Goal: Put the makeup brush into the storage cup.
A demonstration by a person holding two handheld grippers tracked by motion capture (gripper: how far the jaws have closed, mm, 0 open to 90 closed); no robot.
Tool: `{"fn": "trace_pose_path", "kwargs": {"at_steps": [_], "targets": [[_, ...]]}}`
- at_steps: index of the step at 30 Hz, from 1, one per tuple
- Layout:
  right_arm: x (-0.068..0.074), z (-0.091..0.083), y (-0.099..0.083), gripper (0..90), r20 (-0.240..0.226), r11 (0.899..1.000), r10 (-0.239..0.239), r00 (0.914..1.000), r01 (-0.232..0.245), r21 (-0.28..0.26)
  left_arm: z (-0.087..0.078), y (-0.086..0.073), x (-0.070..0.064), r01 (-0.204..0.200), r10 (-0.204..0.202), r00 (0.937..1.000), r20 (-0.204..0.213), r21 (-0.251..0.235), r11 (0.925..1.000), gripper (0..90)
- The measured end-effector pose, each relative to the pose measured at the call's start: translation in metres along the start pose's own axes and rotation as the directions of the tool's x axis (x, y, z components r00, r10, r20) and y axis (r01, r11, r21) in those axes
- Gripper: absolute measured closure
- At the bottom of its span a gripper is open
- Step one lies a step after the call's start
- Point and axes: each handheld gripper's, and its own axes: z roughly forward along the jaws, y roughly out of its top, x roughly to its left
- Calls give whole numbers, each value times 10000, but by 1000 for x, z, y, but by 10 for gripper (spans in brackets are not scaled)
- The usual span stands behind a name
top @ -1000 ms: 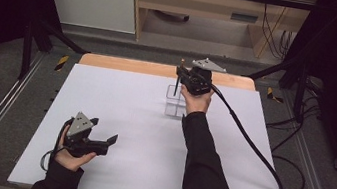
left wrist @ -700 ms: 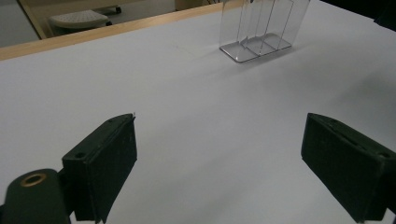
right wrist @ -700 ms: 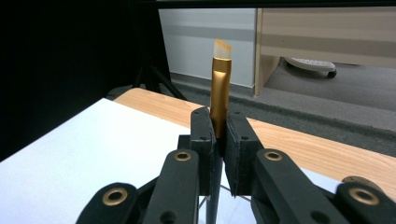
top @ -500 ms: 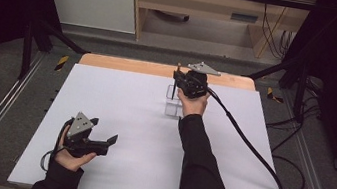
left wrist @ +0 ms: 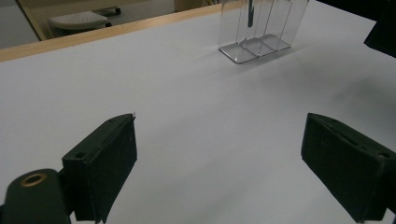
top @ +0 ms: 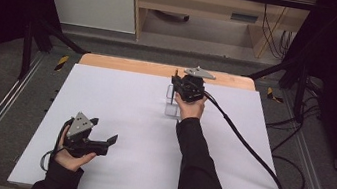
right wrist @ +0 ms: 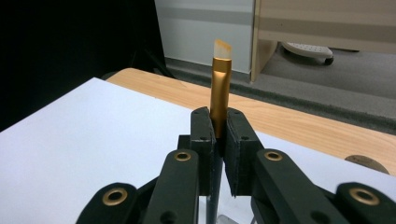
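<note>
1. Brush (right wrist: 220, 79), a gold-ferruled one with pale bristles up, is pinched between the jaws of the right gripper (right wrist: 217, 140), which are shut on its ferrule; its dark handle hangs down out of sight below them.
2. Right gripper (top: 188, 88) hangs at the far middle of the table (top: 120, 97), directly over a clear holder (top: 172, 101) with upright dividers.
3. From the left gripper's camera, a dark handle tip shows inside the holder (left wrist: 259, 28), seemingly in one of its middle slots; which one, I cannot tell.
4. Likely step: seating the brush in the holder. To do it well, keep the brush upright, lower straight down until the handle bottoms out, then part the jaws slowly so the light holder does not tip or slide.
5. Left gripper (top: 98, 143) rests at the near left, well apart from the holder, with its jaws spread wide and nothing between them.
</note>
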Motion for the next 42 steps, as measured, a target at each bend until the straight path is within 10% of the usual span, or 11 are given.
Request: {"fn": "trace_pose_path", "kwargs": {"at_steps": [27, 42], "targets": [[-4, 3, -29, 827, 44, 9979, 62, 10000, -64, 641, 1, 0, -1, -49, 49, 10000, 34, 41, 10000, 96], [-5, -36, -38, 577, -338, 9984, 174, 9993, -156, 538, 2, -1, -2, -62, 62, 10000, -1, 54, 10000, 96]]}}
